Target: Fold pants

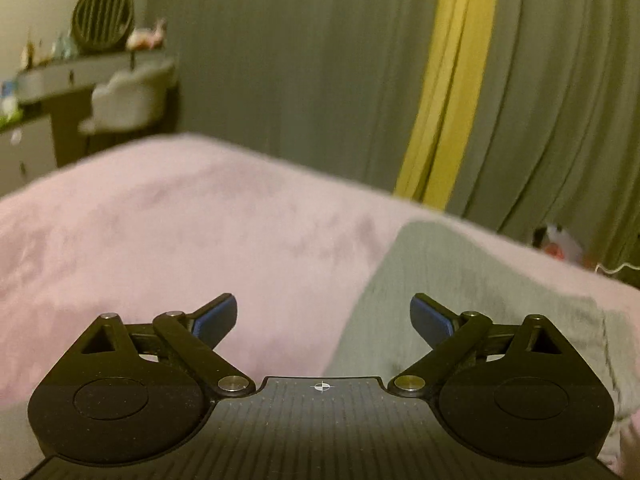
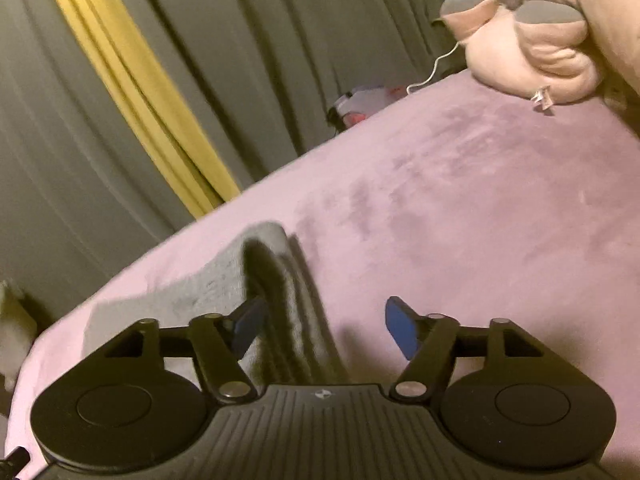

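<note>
The grey pants (image 1: 460, 304) lie flat on the pink blanket (image 1: 200, 240), to the right of centre in the left wrist view. My left gripper (image 1: 323, 316) is open and empty, just above the pants' left edge. In the right wrist view the pants (image 2: 224, 292) show as a folded grey stack with layered edges. My right gripper (image 2: 326, 324) is open and empty, its left finger (image 2: 250, 322) over the stack's right edge. I cannot tell if either gripper touches the cloth.
Grey curtains with a yellow strip (image 1: 448, 92) hang behind the bed. A dresser with a white chair (image 1: 128, 96) stands at far left. A pink plush toy (image 2: 532, 48) and a white cable (image 2: 432, 68) lie at the bed's far corner.
</note>
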Tool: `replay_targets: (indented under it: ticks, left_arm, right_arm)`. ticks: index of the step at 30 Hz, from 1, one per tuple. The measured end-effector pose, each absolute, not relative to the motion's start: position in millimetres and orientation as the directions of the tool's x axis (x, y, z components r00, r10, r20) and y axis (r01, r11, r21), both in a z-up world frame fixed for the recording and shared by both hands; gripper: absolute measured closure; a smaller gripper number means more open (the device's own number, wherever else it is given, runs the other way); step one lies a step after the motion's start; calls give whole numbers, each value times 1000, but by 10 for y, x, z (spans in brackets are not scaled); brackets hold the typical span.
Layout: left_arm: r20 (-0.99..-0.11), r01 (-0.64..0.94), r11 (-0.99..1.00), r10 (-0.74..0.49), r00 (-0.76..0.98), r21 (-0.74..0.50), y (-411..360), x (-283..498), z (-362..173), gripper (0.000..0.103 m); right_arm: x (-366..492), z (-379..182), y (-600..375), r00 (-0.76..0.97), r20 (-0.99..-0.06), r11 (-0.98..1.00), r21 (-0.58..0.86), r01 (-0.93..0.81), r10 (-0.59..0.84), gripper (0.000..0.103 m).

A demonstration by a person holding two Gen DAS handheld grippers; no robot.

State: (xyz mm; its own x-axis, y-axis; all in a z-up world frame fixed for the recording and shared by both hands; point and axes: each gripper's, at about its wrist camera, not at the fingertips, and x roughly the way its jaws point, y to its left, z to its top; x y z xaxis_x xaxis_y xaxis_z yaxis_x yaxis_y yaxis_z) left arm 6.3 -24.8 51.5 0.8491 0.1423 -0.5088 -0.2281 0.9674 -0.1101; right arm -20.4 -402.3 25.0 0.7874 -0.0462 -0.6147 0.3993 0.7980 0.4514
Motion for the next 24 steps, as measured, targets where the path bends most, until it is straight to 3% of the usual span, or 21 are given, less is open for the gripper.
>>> replay_targets:
  ticks: [2,5,8,11,14,15,18,22,24]
  left_arm:
    - [-526,-150,987,97,845,-59,-313,251,458,4]
    - [-606,-70,998,58,793,3,-440,521,146,4]
    - [-796,-1,1000,16,605,19,-521,816,-272,3]
    - [-810,-64,992,-51,584,-109,-323,905,-285,2]
    - [-815,-89,984,-75,575,-153,-231,932,-337,2]
    - [-814,-87,985,-70,577,-147,-253,941,-335,2]
    - [-805,-76,989,-60,591,-130,-289,897,-309,3]
    - [-809,-83,986,-70,584,-145,-280,899,-300,3]
    - [-810,-87,984,-75,581,-154,-266,880,-303,3]
  right_arm:
    - [-196,262,-4003,806,-592,792,491,362,-1,34]
    - [-112,305,-3762,805,-592,852,443,281,42,34]
    - [-33,307,-3496,807,-586,904,379,199,68,27]
    - [77,216,-3312,783,-619,941,293,167,54,22]
    - [249,-58,-3241,656,-754,972,124,198,-37,10]
    - [273,-102,-3349,643,-766,951,194,242,-7,9]
    - [248,-54,-3410,662,-750,937,239,253,12,10]
    - [72,140,-3286,767,-642,964,206,166,5,8]
    - [57,160,-3243,774,-633,970,195,143,13,5]
